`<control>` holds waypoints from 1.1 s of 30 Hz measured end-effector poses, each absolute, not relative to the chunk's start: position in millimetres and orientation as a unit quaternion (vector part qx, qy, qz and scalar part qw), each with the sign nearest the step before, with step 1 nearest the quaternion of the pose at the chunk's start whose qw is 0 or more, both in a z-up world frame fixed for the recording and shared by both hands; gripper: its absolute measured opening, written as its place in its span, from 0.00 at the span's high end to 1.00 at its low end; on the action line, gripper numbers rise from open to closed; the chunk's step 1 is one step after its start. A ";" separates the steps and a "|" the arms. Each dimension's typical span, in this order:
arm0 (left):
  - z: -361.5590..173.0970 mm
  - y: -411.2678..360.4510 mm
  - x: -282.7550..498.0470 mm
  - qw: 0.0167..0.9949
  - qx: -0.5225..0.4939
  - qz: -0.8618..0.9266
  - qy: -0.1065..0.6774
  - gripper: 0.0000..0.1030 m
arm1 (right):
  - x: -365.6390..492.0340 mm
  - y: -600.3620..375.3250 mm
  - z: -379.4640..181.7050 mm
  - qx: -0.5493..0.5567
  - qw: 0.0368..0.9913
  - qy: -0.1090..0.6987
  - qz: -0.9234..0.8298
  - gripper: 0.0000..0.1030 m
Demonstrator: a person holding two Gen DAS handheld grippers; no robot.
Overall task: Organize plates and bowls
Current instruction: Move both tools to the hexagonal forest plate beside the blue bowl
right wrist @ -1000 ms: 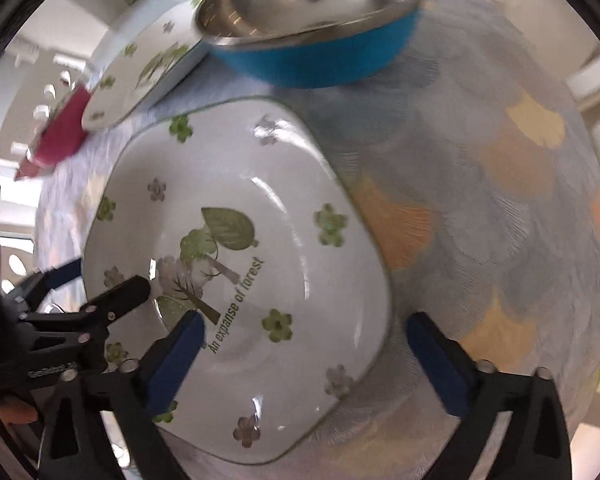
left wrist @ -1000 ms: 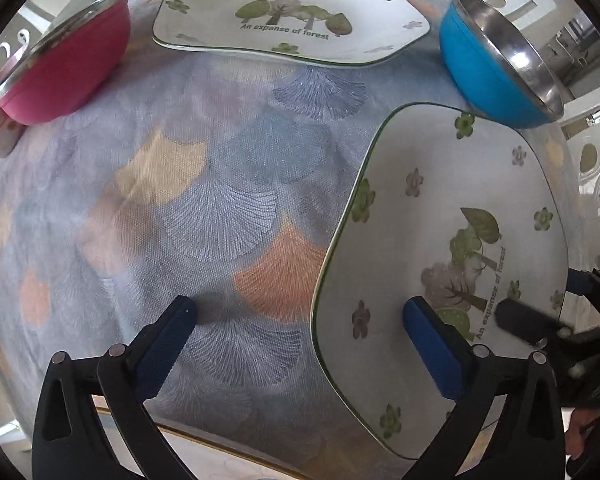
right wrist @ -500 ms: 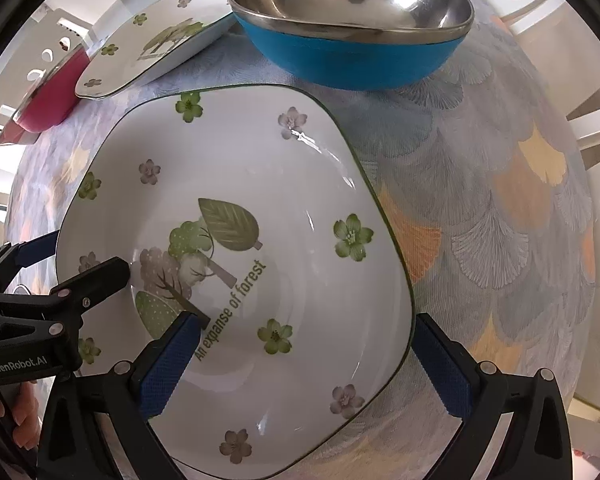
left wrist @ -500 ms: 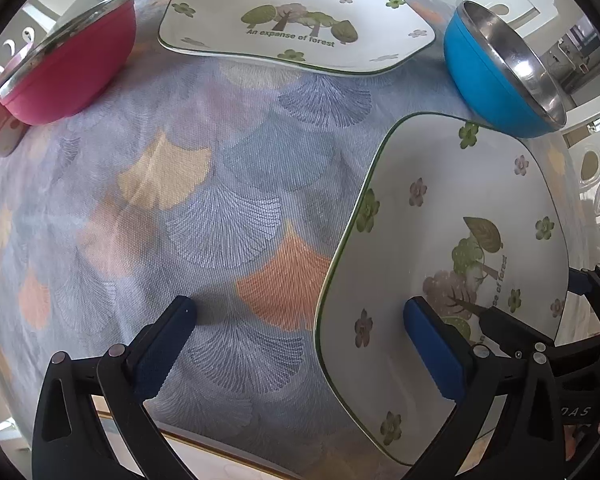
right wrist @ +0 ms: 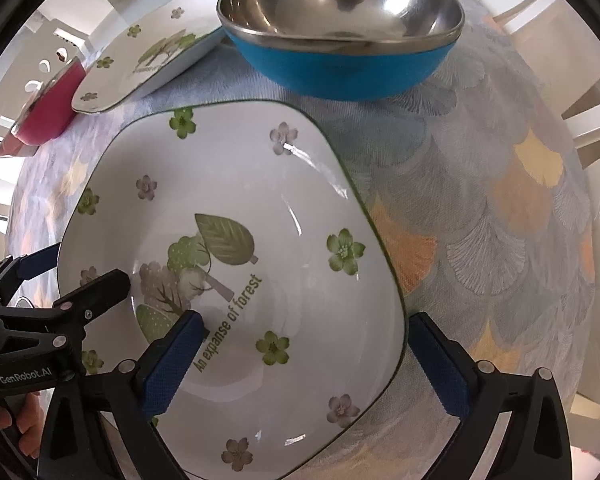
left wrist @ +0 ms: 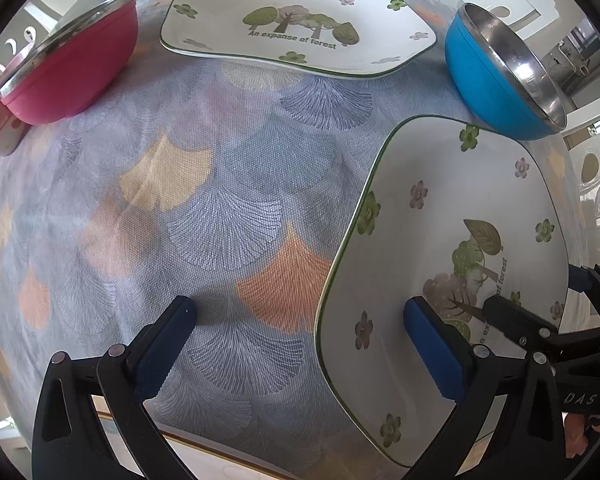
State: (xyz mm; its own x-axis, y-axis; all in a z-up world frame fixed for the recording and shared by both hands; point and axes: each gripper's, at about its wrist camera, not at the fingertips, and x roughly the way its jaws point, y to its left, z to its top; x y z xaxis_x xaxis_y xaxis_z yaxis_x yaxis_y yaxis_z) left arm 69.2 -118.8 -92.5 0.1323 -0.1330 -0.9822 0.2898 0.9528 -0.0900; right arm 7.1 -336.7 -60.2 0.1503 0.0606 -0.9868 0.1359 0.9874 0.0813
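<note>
**Near plate between both grippers, nothing gripped yet**

Fan-patterned cloth (left wrist: pixel 228 184) covers the table, with white chairs at the right edge of the frame. Your left gripper (left wrist: pixel 300 344) is spread wide at the bottom of its view, one finger over bare cloth, the other over the near plate (left wrist: pixel 452 216), pinching nothing. Your right gripper (right wrist: pixel 304 356) is also spread at the bottom of its view, one finger above the plate's printed centre and the other just outside its right rim; whether either pad touches, you cannot tell.

That near plate (right wrist: pixel 236 208) fills the centre of the right wrist view. A second matching plate (left wrist: pixel 300 20) lies at the top of the left wrist view, with the red bowl (left wrist: pixel 68 64) at upper left and the blue bowl (left wrist: pixel 500 68) at upper right.

Judge the plate as glazed ceramic: stiff, fairly heavy, slippery and chippable. Take it by the raised rim, one pad under and one over, and lift level. The steel-lined bowls look lighter; grip their lips.
</note>
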 end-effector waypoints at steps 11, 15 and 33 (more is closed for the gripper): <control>-92.2 -119.5 68.7 0.752 0.060 -0.140 0.641 0.00 | 12.0 -352.5 -49.2 0.081 0.763 0.641 -0.025 0.13; -92.0 -119.4 68.0 0.753 0.059 -0.138 0.641 0.00 | 5.5 -350.9 -48.5 0.080 0.766 0.637 -0.024 0.12; -91.1 -119.2 65.9 0.755 0.060 -0.138 0.638 0.00 | -13.6 -332.1 -56.0 0.057 0.790 0.610 -0.010 0.00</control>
State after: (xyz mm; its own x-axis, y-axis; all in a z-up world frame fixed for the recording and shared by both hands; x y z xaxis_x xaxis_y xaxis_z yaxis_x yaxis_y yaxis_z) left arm 65.9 -119.2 -91.1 0.1468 -0.1317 -0.9804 0.2857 0.9545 -0.0855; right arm -13.6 -332.1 -56.0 0.2555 0.0531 -0.9654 0.0852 0.9934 0.0771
